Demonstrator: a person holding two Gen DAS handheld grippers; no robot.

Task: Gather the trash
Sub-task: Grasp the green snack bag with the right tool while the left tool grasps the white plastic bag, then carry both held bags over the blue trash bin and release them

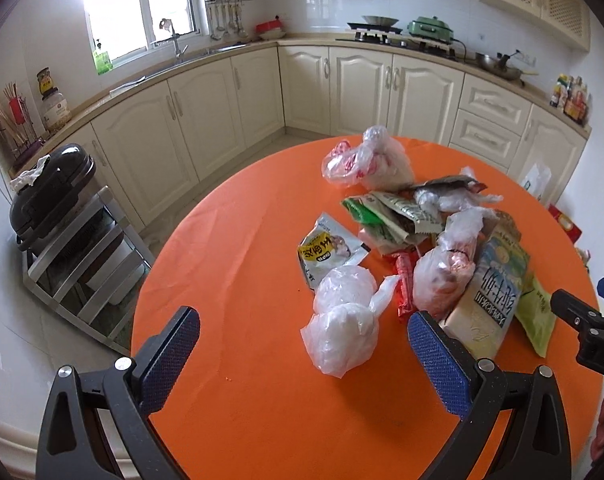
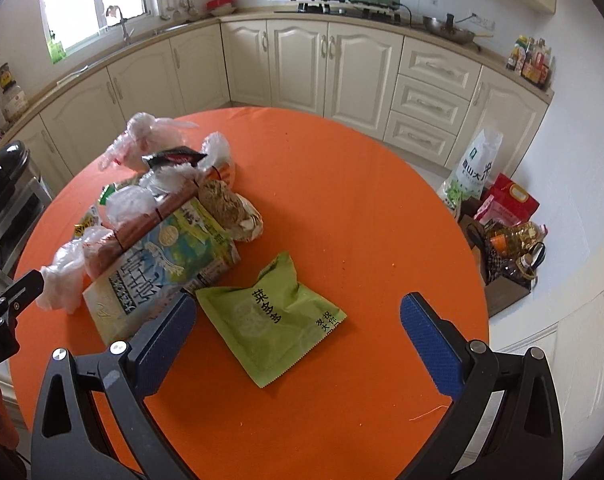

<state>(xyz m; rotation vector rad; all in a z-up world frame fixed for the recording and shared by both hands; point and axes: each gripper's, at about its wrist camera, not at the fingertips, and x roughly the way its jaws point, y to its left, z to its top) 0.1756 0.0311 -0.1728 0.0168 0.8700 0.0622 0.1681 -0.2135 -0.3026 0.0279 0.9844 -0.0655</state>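
Round orange worktop [image 2: 341,200] bare toward its right edge, wrappers and knotted bags [image 1: 343,328] heaped left, left gripper [image 1: 302,334] and right gripper [image 2: 298,322] both spread wide, empty, green packet [image 2: 270,320] flat between the right one's fingers

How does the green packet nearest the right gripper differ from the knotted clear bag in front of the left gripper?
The green packet is flat, opaque and printed with dark characters; the clear bag is bulging, see-through and unprinted. The packet's edges are sealed and serrated; the bag is tied in a knot. Both lie on the orange table, ungripped, each before an open gripper.
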